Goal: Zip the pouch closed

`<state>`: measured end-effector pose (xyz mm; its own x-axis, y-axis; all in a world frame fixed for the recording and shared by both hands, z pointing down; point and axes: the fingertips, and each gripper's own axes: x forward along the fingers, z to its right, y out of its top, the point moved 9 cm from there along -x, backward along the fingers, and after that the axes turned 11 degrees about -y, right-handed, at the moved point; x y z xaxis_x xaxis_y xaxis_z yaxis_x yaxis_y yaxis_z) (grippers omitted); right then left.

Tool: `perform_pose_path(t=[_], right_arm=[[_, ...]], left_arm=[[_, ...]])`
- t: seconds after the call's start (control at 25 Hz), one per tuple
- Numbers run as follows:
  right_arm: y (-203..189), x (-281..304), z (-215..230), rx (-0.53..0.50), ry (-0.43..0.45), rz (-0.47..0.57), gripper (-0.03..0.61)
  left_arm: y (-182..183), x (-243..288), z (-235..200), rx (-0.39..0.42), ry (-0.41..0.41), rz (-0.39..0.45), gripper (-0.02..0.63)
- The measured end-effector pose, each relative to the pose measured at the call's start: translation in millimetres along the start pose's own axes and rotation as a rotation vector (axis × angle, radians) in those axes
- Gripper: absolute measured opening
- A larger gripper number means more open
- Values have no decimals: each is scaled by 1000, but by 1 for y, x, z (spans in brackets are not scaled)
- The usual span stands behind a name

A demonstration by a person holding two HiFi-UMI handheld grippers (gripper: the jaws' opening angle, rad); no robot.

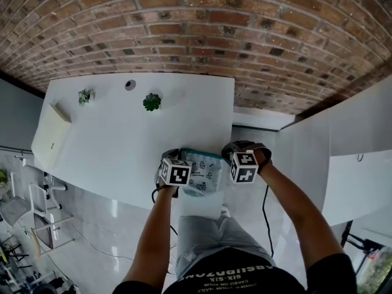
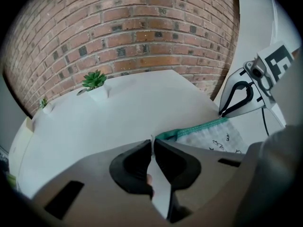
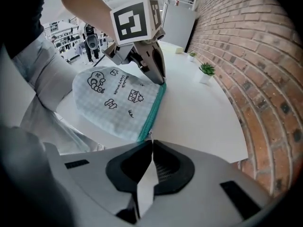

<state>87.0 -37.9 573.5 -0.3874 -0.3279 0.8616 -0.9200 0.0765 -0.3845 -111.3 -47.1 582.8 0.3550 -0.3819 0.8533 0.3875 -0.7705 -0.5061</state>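
Note:
A pale checked pouch point(image 1: 202, 173) with small black drawings and a teal zip point(image 3: 154, 109) lies at the front edge of the white table point(image 1: 122, 133), partly over the edge. My left gripper point(image 2: 152, 142) is shut on the pouch's end by the zip, at the pouch's left in the head view point(image 1: 179, 154). My right gripper point(image 3: 151, 141) is shut on the small zipper pull point(image 3: 150, 135) at the zip's other end, at the pouch's right in the head view point(image 1: 224, 155). From the right gripper view the left gripper point(image 3: 163, 82) pins the far corner.
Two small green plants point(image 1: 152, 101) point(image 1: 84, 96) and a small grey round thing point(image 1: 130, 84) stand at the table's far side, by the brick wall point(image 1: 245, 35). A beige flat box point(image 1: 50, 133) lies at the table's left end. The person's legs are below the front edge.

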Motion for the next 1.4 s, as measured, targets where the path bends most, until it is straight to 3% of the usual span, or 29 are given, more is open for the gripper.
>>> perform_pose_path(t=[0.2,0.32,0.44,0.56,0.92,1.24,1.4], right_arm=[[0,0,1,92,-17,-26,6],[-2,-2,4,246,-14,-31,39],[-4,-7,7,405,-7,-15,64],[-3,-13,6,496,-24,6,75],[14,-34,-5,735,-141,101,84],[31,-71,-16,856,-259,207,81],[39,-96,-26,959,-336,279,40]], left_arm=[[1,0,-1,-27,-13,-19,26],[-1,-3,-1,-60,-22,-17,29],[-5,-7,-1,-85,-23,-12,86],[-7,-13,0,-92,-15,-1,118],[0,-51,10,-159,4,115,126],[-1,-90,31,-198,-1,249,126],[-3,-108,49,-185,-7,301,124]])
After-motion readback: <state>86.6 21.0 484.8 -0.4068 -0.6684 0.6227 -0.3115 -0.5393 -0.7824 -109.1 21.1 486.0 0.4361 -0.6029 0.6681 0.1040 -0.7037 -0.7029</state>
